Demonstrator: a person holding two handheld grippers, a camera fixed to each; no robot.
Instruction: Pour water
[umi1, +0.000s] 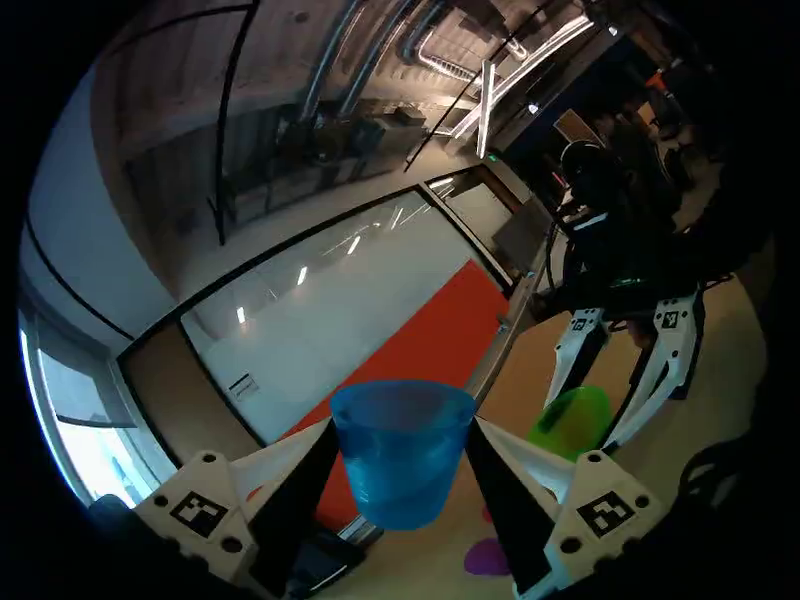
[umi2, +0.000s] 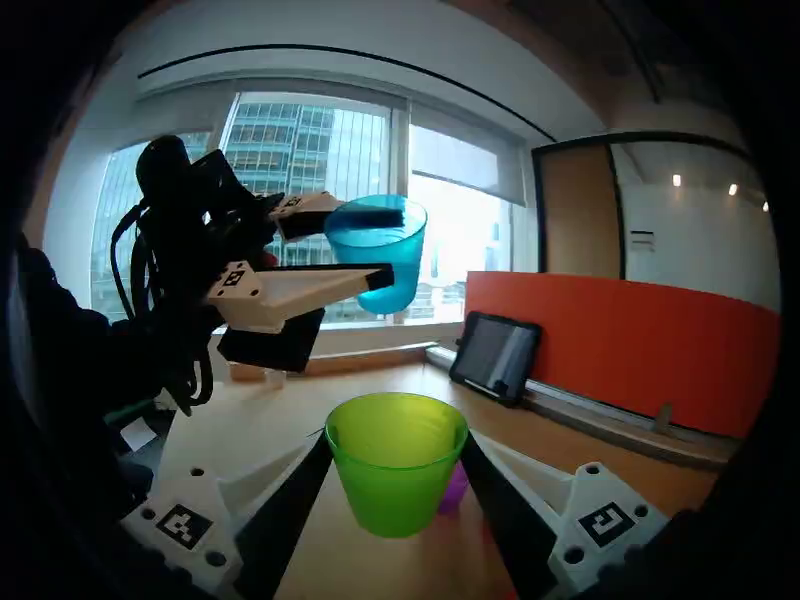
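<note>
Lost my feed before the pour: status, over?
Left gripper shut on blue cup, held high. Right gripper shut on green cup, lower. No water seen pouring. Tablet beyond, apart from both cups.

The supporting surface is a light wooden table (umi2: 570, 435). A dark tablet (umi2: 495, 355) stands on it, tilted back, near the far edge. A small purple object (umi2: 455, 490) lies closer in on the wood, possibly a lid, but it is mostly hidden. A small white item (umi2: 275, 378) sits toward the window side.
</note>
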